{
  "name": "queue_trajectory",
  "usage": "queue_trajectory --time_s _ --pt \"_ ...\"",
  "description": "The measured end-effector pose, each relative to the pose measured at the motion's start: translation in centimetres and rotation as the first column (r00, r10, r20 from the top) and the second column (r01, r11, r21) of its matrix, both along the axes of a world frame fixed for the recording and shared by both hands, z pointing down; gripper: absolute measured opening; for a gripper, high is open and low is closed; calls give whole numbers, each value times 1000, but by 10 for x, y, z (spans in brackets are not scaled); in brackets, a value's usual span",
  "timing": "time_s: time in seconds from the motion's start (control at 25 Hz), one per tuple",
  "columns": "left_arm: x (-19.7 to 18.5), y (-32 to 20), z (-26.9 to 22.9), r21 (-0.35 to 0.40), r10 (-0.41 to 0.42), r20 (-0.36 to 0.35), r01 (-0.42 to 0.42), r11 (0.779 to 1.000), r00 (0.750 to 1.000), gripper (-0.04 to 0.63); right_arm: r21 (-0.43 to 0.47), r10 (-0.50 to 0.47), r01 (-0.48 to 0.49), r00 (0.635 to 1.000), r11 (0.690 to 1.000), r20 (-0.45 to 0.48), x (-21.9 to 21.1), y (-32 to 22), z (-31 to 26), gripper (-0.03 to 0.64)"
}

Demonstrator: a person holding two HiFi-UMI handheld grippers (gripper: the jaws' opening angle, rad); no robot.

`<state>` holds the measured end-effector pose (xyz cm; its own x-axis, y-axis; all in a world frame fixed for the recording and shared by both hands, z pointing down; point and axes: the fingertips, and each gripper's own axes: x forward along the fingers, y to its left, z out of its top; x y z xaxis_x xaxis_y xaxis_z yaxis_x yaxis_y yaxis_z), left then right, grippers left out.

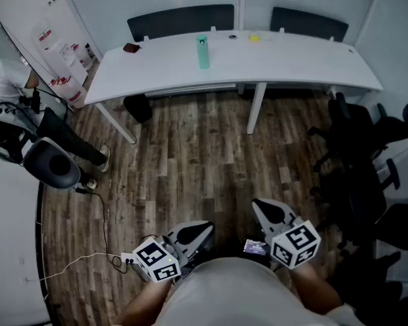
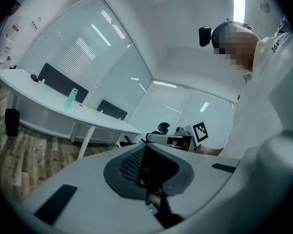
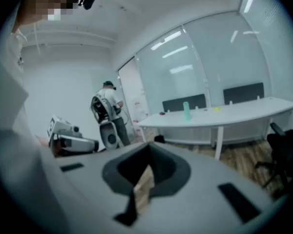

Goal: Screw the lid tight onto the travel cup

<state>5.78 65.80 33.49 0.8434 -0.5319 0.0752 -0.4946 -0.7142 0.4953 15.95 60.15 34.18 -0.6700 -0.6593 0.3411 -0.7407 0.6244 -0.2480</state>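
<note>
A tall green travel cup (image 1: 202,51) stands upright on the long white table (image 1: 313,63) across the room. It also shows small in the left gripper view (image 2: 71,98) and in the right gripper view (image 3: 186,110). Whether its lid sits on it I cannot tell at this distance. Both grippers are held close to my body, far from the table. My left gripper (image 1: 194,233) (image 2: 151,172) is shut and holds nothing. My right gripper (image 1: 268,212) (image 3: 145,173) is shut and empty too, tilted slightly down.
Wooden floor lies between me and the table. Two dark chairs (image 1: 180,20) stand behind the table, and black office chairs (image 1: 357,148) crowd the right. A person (image 1: 13,87) with equipment stands at the left, near a white cable (image 1: 88,257). A small yellow item (image 1: 254,38) lies on the table.
</note>
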Motion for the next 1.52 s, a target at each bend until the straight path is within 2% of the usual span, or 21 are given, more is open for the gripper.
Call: queue_trajectory --time_s 0.32,0.64,0.84,1.0,1.2,1.24,1.36,1.52 --pt "9 -16 4 0 -52 10 52 999 999 17 -1 -25 25 1000 1000 -13 12 -12 6 21" --pt "32 -19 0 -22 -37 -36 36 999 999 17 3 -64 64 998 998 -24 22 -22 12 21" --pt "35 -28 6 -18 -82 -6 82 997 997 17 2 -101 101 995 995 -21 24 -31 17 21" --pt "28 -40 12 -30 -122 9 122 992 993 18 -23 -138 138 990 990 0 16 -39 24 23" --pt "8 -69 14 -28 -134 -1 133 991 991 20 -31 -141 141 990 989 16 0 -62 25 26" --pt "2 -78 15 -26 -134 -4 134 991 991 20 -29 -138 138 990 990 13 -5 -69 25 34" --pt "-16 -107 19 -24 -129 -16 128 991 992 28 -33 -124 125 992 992 25 -21 -95 26 127" --pt "-35 -149 17 -18 -95 -24 95 995 995 61 -42 -86 87 996 995 33 -43 -136 26 137"
